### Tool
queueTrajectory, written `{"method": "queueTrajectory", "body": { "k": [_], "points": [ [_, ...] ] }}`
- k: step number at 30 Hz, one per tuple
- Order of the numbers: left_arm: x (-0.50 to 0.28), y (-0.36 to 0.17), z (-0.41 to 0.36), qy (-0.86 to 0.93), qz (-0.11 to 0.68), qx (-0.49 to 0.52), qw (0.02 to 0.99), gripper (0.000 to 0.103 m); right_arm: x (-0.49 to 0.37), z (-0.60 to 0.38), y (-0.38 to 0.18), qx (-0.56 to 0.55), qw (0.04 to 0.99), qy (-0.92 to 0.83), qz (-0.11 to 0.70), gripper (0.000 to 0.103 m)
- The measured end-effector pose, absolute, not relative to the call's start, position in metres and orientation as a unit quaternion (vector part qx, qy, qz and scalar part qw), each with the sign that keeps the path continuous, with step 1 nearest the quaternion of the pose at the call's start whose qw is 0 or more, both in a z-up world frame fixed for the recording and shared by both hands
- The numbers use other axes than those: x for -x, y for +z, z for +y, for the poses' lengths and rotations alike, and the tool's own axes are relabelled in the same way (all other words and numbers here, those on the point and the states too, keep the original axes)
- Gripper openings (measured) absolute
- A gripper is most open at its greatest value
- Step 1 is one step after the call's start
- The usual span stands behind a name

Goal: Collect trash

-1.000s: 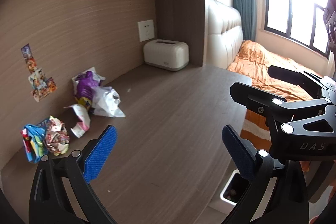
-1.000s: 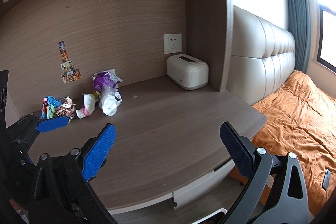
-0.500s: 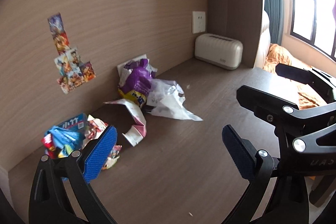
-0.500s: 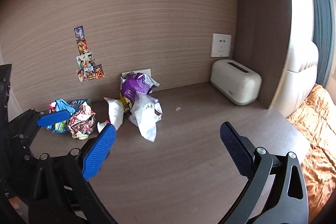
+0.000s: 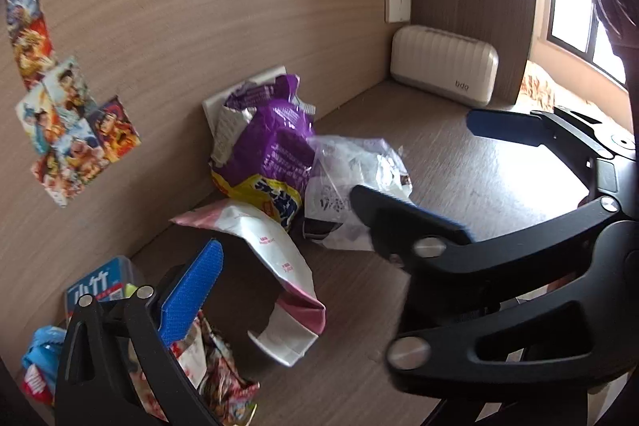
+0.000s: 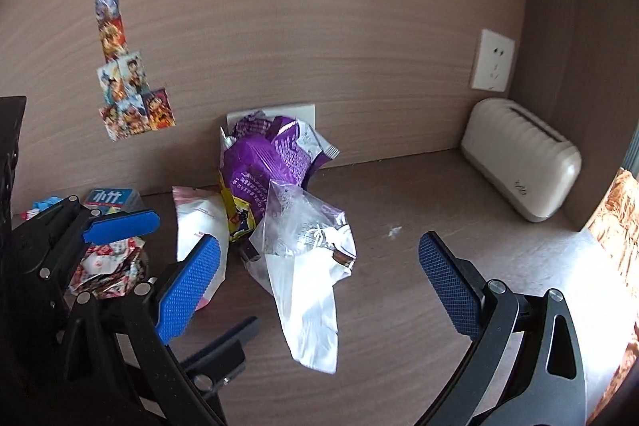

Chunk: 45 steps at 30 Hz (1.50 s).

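Note:
Trash lies on the wooden desk against the back wall: a purple snack bag (image 5: 267, 146) (image 6: 263, 162), a clear and white plastic bag (image 5: 351, 162) (image 6: 307, 266), a white and pink wrapper (image 5: 279, 266) (image 6: 199, 222), a crumpled red wrapper (image 5: 215, 374) (image 6: 108, 266) and a blue tissue pack (image 5: 100, 286) (image 6: 110, 200). My left gripper (image 6: 159, 266) is open, its blue finger (image 5: 191, 294) just above the crumpled wrapper. My right gripper (image 6: 319, 286) is open and empty, its fingers either side of the plastic bag; it also shows in the left wrist view (image 5: 439, 178).
A cream toaster-shaped box (image 5: 443, 70) (image 6: 523, 170) stands at the desk's right back corner under a wall socket (image 6: 493, 60). Stickers (image 5: 60, 98) are on the wall. An orange bed (image 6: 615, 218) lies past the desk's right edge.
Both grippers have moved forward and left, from over the desk's front edge to right over the trash pile. Both stay open.

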<state>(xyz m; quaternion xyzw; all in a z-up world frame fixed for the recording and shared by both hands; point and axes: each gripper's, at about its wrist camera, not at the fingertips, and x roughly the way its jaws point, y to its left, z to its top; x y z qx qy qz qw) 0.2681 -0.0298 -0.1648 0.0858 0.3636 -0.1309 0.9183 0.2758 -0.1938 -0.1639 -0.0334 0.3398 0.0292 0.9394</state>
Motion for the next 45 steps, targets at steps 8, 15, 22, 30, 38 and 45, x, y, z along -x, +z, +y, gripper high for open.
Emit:
{"method": "queueTrajectory", "body": {
  "k": [8, 15, 22, 30, 38, 45],
  "points": [
    [-0.297, -0.185, -0.022, -0.143, 0.423, -0.06, 0.893, 0.045, -0.316, -0.195, -0.198, -0.005, 0.909, 0.04, 0.416, 0.055],
    [-0.285, -0.177, -0.017, -0.117, 0.423, -0.074, 0.895, 0.011, -0.295, -0.222, -0.177, -0.036, 0.916, 0.019, 0.399, 0.052],
    [-0.251, -0.14, -0.03, -0.13, 0.388, -0.066, 0.91, 0.011, -0.234, -0.242, -0.141, -0.037, 0.93, 0.01, 0.366, 0.052],
    [-0.23, -0.149, -0.069, -0.148, 0.389, -0.096, 0.904, 0.0, -0.175, -0.273, -0.132, -0.044, 0.932, -0.002, 0.36, 0.053],
    [-0.207, -0.153, -0.088, -0.158, 0.362, -0.156, 0.905, 0.008, -0.13, -0.305, -0.133, -0.041, 0.927, -0.029, 0.373, 0.053],
    [-0.214, -0.164, -0.116, -0.174, 0.348, -0.192, 0.901, 0.069, -0.118, -0.313, -0.137, -0.053, 0.925, -0.039, 0.375, 0.053]
  ]
}}
